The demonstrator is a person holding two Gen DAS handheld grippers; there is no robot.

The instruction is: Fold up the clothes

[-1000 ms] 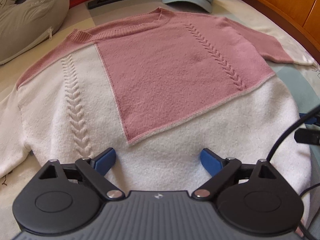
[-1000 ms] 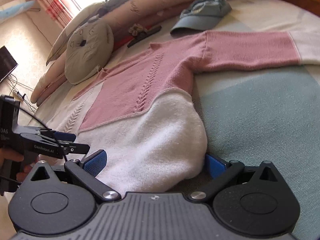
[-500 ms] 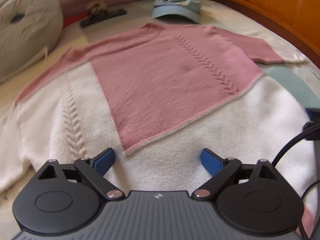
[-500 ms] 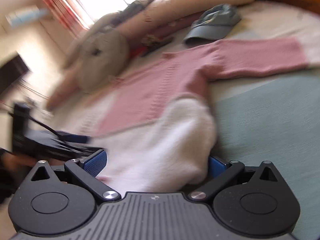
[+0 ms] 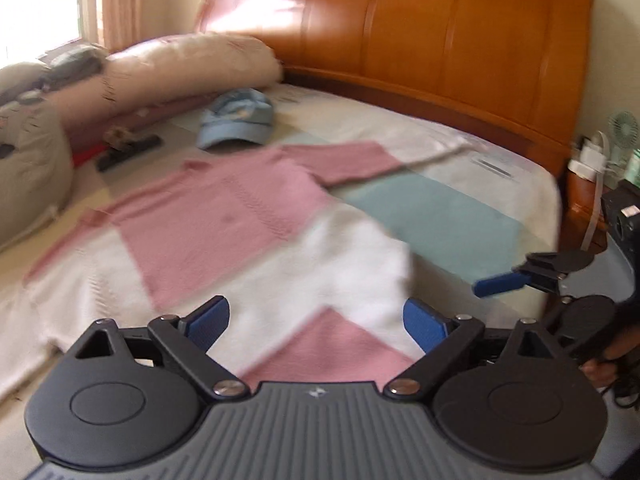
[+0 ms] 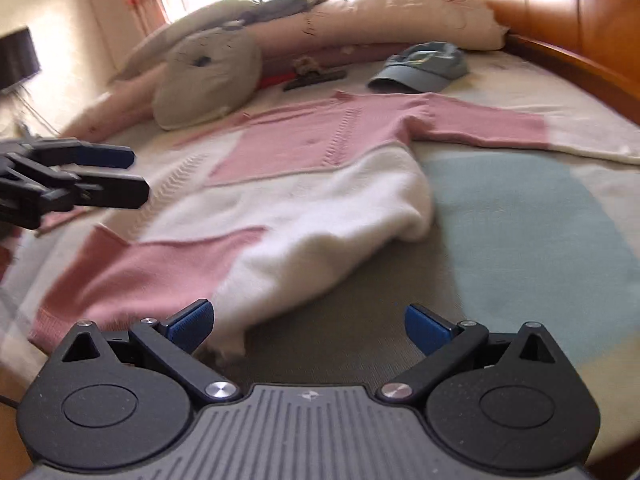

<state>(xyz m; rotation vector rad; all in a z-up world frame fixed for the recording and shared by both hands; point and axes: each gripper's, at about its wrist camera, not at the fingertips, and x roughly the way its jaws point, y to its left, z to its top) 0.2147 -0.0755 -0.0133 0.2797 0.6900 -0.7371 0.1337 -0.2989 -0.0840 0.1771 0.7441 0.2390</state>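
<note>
A pink and white knit sweater [image 5: 224, 216] lies front up on the bed, neck toward the pillows. Its right sleeve [image 6: 488, 124] stretches out toward the headboard. The white side of the body [image 6: 360, 208] is bunched up, and a pink band [image 6: 132, 272] runs along the hem. My left gripper [image 5: 316, 326] hangs open above the hem with nothing between its fingers; it also shows open as the left gripper [image 6: 124, 176] in the right wrist view. My right gripper [image 6: 308, 326] is open, with the sweater's white corner [image 6: 228, 344] beside its left pad. A blue finger [image 5: 500, 282] of it shows at the right.
A blue cap [image 5: 236, 124] and a black clip [image 5: 128, 146] lie beyond the neckline. A grey round cushion [image 6: 208, 76] and long pillows [image 6: 400, 16] line the far side. The wooden headboard [image 5: 440, 40] is on the right, past a bare teal patch of sheet [image 6: 520, 232].
Both grippers have pulled back and risen from the sweater, so much more of the bed shows. The right gripper no longer straddles the white corner. The pink hem band has come into view.
</note>
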